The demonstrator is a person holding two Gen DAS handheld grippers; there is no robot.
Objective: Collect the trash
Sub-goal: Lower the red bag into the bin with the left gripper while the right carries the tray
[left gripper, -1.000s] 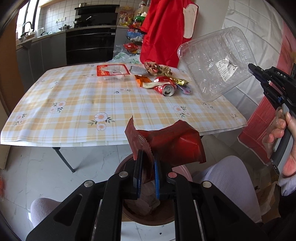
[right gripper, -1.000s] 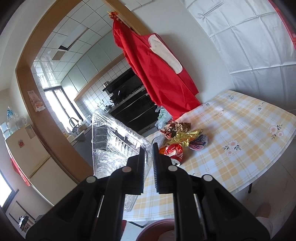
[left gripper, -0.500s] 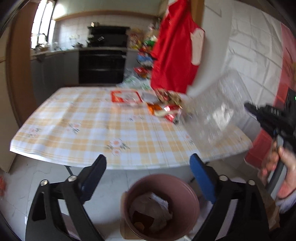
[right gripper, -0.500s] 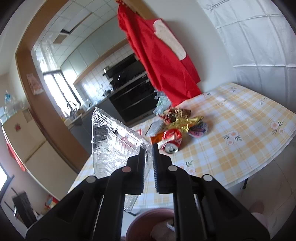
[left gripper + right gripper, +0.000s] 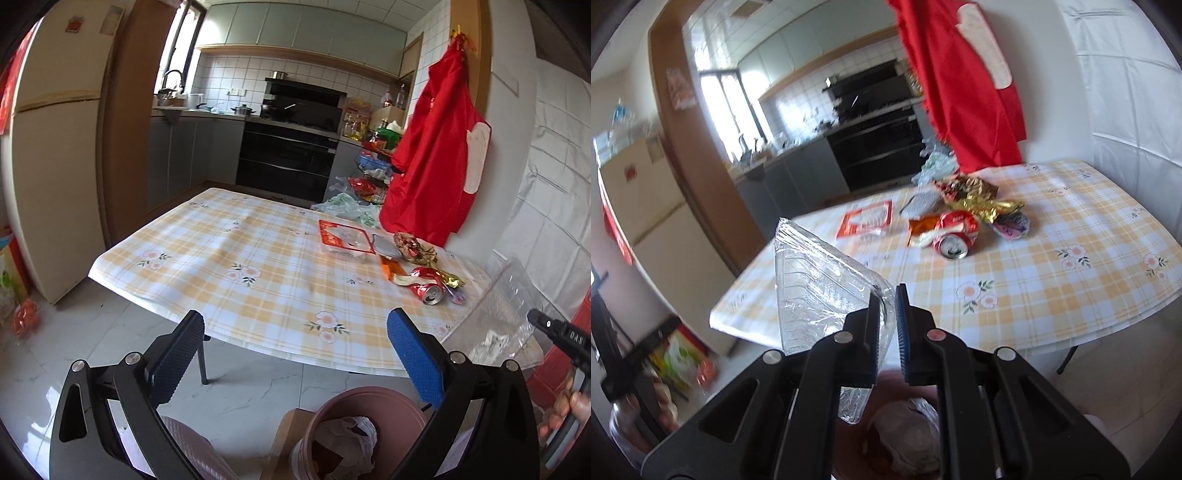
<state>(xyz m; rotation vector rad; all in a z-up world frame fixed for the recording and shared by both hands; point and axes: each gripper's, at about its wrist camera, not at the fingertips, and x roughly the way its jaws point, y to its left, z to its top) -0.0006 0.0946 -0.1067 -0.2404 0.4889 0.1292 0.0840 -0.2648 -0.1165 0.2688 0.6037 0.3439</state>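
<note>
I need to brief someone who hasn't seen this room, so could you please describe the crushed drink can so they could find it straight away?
Look at the table with the yellow checked floral cloth, at the trash pile near the hanging red garment. The crushed can lies on its side at the pile's near edge, its silver top facing the viewer. It is the only red metal cylinder among flat wrappers and gold foil.
</note>
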